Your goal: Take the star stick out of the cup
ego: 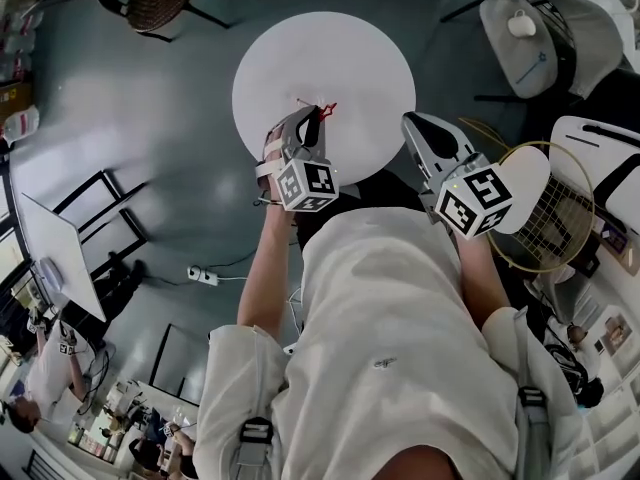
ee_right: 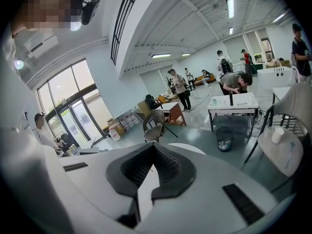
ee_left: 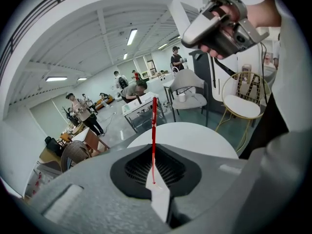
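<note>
Legible print: only b/w square patterns on the marker cubes, L cube (ego: 305, 183) and R cube (ego: 475, 200); nothing read as letters or a brand.

L gripper (ego: 311, 120): pads closed on the star stick (ee_left: 154, 135). In the L gripper view the thin red stick stood upright out of the pad seam, its lower end buried between the pads. The top end looked edge-on there, so the shape was unclear. In the head view a small red star-like tip showed just past the L fingertips, over the near part of the round white table (ego: 350, 58).

R gripper (ego: 413, 123): pads together w/ nothing clamped. A tiny red fleck showed through the gap in its own view, too small to identify.

Hidden or cut off: the table's near edge lay behind both grippers and the person's white-clad torso. The forearms were only partly vis. Background people were small and blurry in both gripper views.

Pose: both arms reached fwd, the grippers side by side but apart, both angled down toward the table. L sat over the near-left part, R at the near-right rim. In the L gripper view the R gripper appeared upper right, w/ a hand (ee_left: 243, 18) wrapped round its body
</note>
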`<control>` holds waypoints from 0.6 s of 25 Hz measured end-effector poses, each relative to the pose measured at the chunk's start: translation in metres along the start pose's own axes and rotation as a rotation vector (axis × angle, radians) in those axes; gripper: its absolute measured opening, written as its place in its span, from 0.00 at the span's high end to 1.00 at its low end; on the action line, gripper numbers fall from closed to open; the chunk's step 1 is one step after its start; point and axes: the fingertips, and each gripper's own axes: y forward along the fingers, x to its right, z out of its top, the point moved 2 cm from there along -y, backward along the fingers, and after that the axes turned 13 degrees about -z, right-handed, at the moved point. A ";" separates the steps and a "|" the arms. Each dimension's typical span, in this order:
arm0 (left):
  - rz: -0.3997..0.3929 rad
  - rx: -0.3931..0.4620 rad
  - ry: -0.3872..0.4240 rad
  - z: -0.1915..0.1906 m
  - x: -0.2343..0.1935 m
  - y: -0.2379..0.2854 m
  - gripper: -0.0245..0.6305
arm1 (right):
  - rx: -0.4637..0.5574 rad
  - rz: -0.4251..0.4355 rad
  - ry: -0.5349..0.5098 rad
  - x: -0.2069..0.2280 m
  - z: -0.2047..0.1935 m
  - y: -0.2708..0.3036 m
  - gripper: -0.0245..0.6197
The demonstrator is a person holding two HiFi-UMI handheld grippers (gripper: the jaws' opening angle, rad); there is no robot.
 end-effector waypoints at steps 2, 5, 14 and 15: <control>0.008 0.020 -0.012 0.006 -0.002 -0.008 0.93 | 0.008 0.007 0.002 -0.002 0.002 0.000 0.95; 0.031 0.051 -0.023 0.017 -0.007 -0.023 0.93 | 0.022 0.021 0.002 -0.005 0.006 0.000 0.95; 0.105 0.159 -0.053 0.060 -0.020 -0.074 0.93 | 0.044 0.047 -0.006 -0.008 0.013 0.002 0.95; 0.112 0.176 -0.059 0.064 -0.021 -0.081 0.93 | 0.045 0.052 -0.010 -0.010 0.013 0.003 0.95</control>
